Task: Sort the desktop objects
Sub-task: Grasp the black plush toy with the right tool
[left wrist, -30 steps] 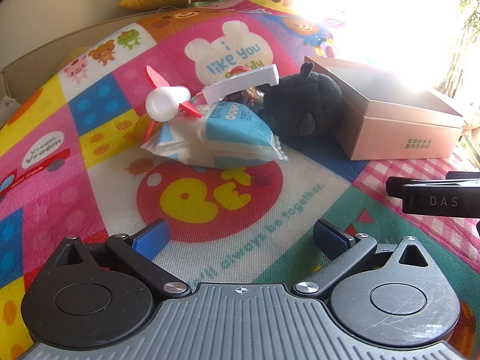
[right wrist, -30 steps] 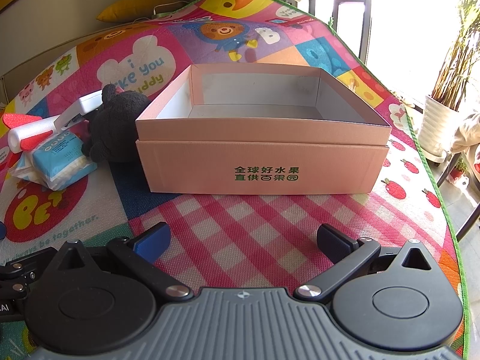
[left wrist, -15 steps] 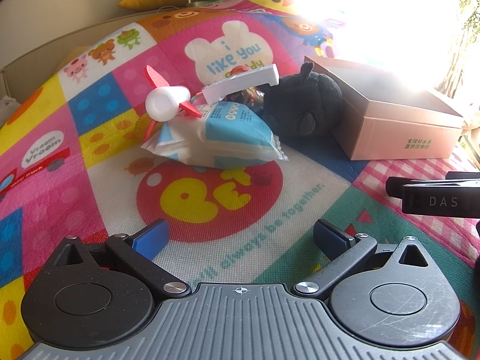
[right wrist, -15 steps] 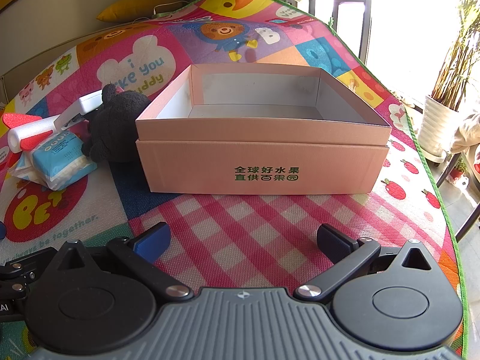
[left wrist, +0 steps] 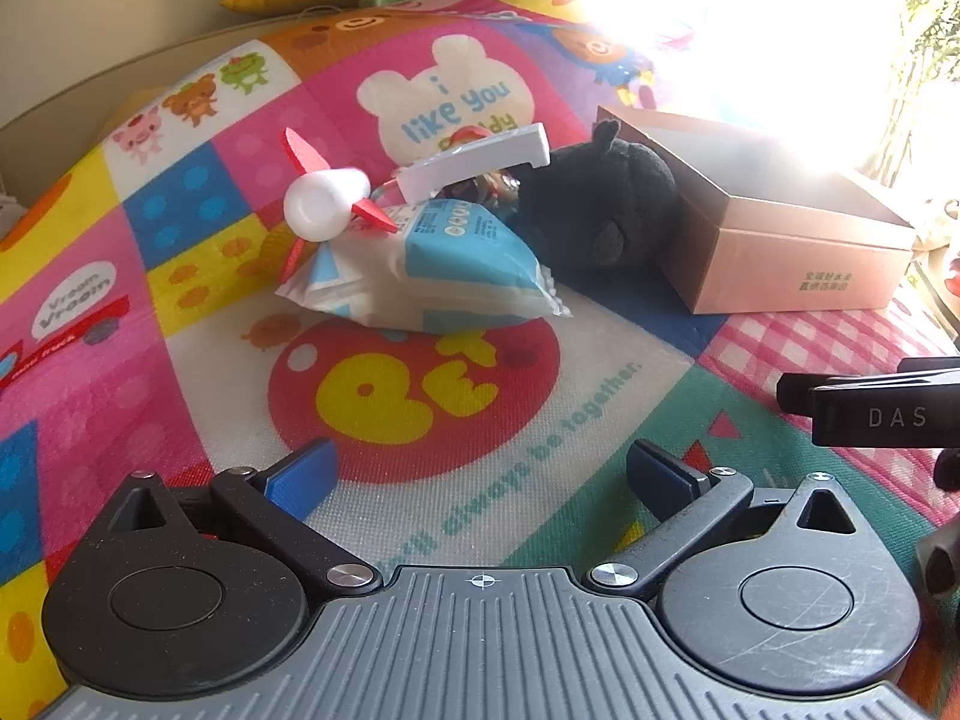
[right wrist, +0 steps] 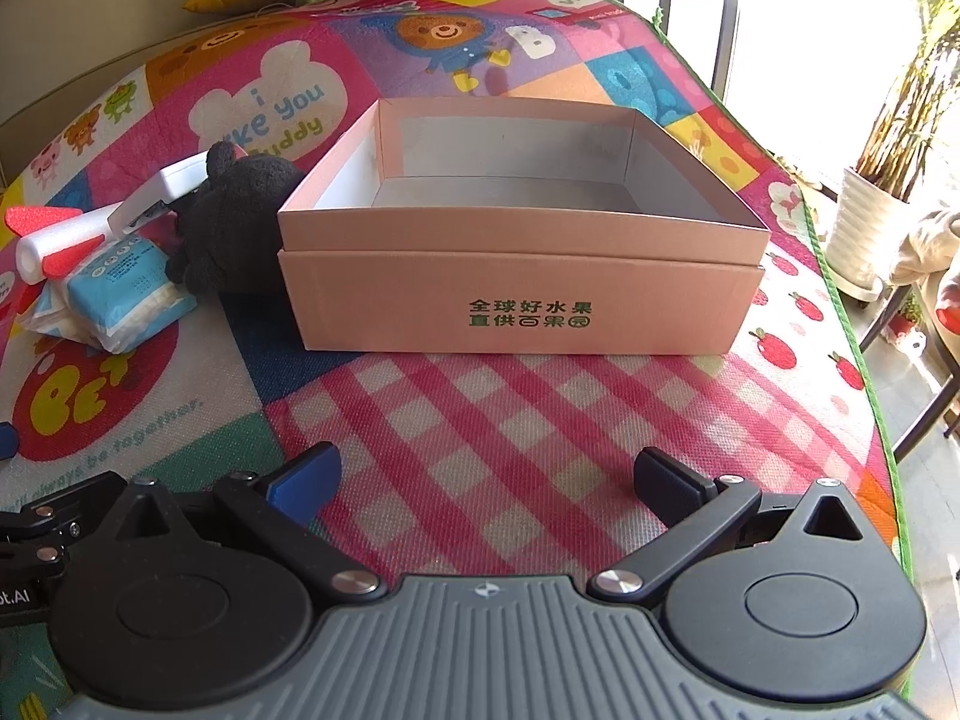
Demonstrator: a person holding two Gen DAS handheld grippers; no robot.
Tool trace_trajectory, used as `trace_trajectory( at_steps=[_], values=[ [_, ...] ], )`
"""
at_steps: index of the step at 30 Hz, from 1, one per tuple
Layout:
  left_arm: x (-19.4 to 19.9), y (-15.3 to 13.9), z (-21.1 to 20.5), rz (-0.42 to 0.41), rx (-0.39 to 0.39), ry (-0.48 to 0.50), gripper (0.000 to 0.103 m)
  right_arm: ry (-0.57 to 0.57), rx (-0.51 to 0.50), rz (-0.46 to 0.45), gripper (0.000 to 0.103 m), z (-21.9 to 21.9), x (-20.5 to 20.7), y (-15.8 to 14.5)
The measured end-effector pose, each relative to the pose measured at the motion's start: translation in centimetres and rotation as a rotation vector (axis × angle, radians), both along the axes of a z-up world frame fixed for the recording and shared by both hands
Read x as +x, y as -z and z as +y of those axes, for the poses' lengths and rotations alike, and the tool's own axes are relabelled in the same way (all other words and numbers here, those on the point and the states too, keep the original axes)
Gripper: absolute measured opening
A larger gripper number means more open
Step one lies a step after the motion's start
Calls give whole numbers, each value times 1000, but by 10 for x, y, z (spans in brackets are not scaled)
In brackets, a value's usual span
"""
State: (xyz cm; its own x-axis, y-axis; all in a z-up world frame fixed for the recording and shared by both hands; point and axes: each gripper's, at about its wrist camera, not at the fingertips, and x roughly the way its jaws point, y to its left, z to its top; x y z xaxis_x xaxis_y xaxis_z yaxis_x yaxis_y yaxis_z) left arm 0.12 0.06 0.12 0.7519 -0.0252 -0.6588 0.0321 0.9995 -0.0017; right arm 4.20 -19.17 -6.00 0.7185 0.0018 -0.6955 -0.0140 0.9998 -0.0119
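- Ahead of the left hand-held gripper point(left wrist: 480, 474), in the left wrist view, a blue-and-white tissue pack point(left wrist: 444, 270) lies on the cartoon play mat point(left wrist: 198, 312), well apart from the wide-spread, empty fingers.
- On top of the pack rests a white toy rocket with red fins point(left wrist: 327, 204), and a white stapler-like piece point(left wrist: 474, 165) leans across to a black plush toy point(left wrist: 600, 204) — the plush touches the pink cardboard box point(left wrist: 798, 264).
- From the right wrist view, the right hand-held gripper point(right wrist: 486, 480) is also spread wide and holds nothing; the same box point(right wrist: 516, 300) sits straight ahead on the pink checked patch, open-topped — its visible interior looks empty.
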Motion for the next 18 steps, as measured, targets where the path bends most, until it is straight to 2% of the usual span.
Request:
trace_trajectory(
  at_steps=[4, 9, 11, 13, 16, 18],
  values=[
    [1, -3, 4, -1, -16, 16, 103, 7, -6, 29, 103, 2, -1, -2],
    [4, -11, 11, -21, 44, 18, 103, -40, -10, 16, 103, -1, -4, -2],
    [4, -18, 18, -37, 69, 17, 103, -83, -52, -22, 103, 4, -12, -4],
    [7, -22, 24, -40, 95, 2, 103, -156, -165, -133, 93, 18, -29, -10],
    [14, -28, 35, -43, 111, -16, 103, -289, -382, -365, 87, 46, -55, -24],
    [18, -30, 43, -54, 103, -28, 103, -385, -494, -466, 80, 67, -58, -32]
  ],
)
